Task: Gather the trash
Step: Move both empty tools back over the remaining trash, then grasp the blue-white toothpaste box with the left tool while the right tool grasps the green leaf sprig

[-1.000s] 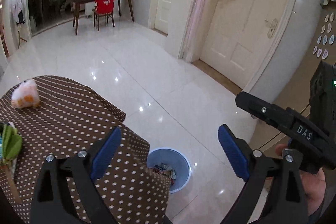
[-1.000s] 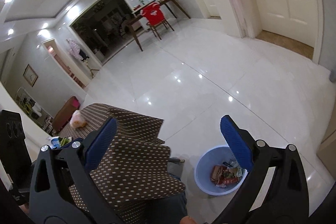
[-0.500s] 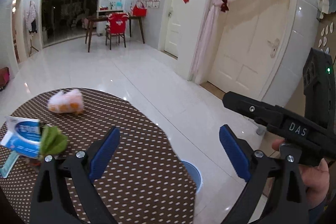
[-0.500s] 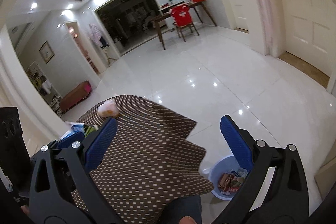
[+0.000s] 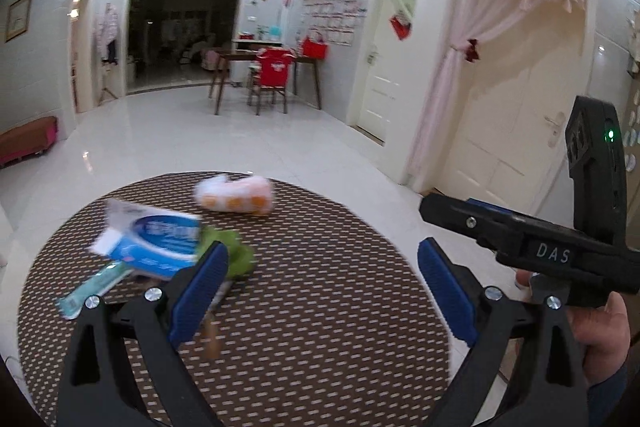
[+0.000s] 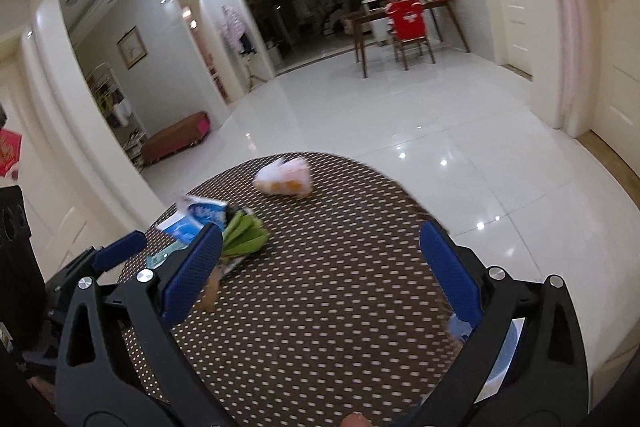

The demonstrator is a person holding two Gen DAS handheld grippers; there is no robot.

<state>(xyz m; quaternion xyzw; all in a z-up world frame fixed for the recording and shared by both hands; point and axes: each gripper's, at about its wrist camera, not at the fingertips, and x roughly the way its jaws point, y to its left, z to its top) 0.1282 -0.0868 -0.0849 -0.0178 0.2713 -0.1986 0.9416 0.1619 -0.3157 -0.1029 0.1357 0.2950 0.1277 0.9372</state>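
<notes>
A round table with a brown dotted cloth [image 5: 320,307] carries trash. A white and orange wrapper [image 5: 236,197] lies at the far side; it also shows in the right wrist view [image 6: 285,180]. A blue and white packet [image 5: 154,241], a crumpled green wrapper [image 5: 236,255] and a teal strip [image 5: 94,289] lie at the left; the packet [image 6: 200,217] and green wrapper [image 6: 244,235] show in the right wrist view too. My left gripper [image 5: 322,295] is open and empty above the near table. My right gripper [image 6: 322,275] is open and empty, beside the left one.
A blue bin [image 6: 500,355] shows partly behind the right finger at the table's right edge. White tiled floor lies beyond. A wooden table with a red-covered chair [image 5: 274,75] stands far back. White doors and a pink curtain [image 5: 452,99] line the right wall.
Both grippers have swung up and left from the bin on the floor toward the tabletop. The trash on the table has come into view in front of them. Both stayed open.
</notes>
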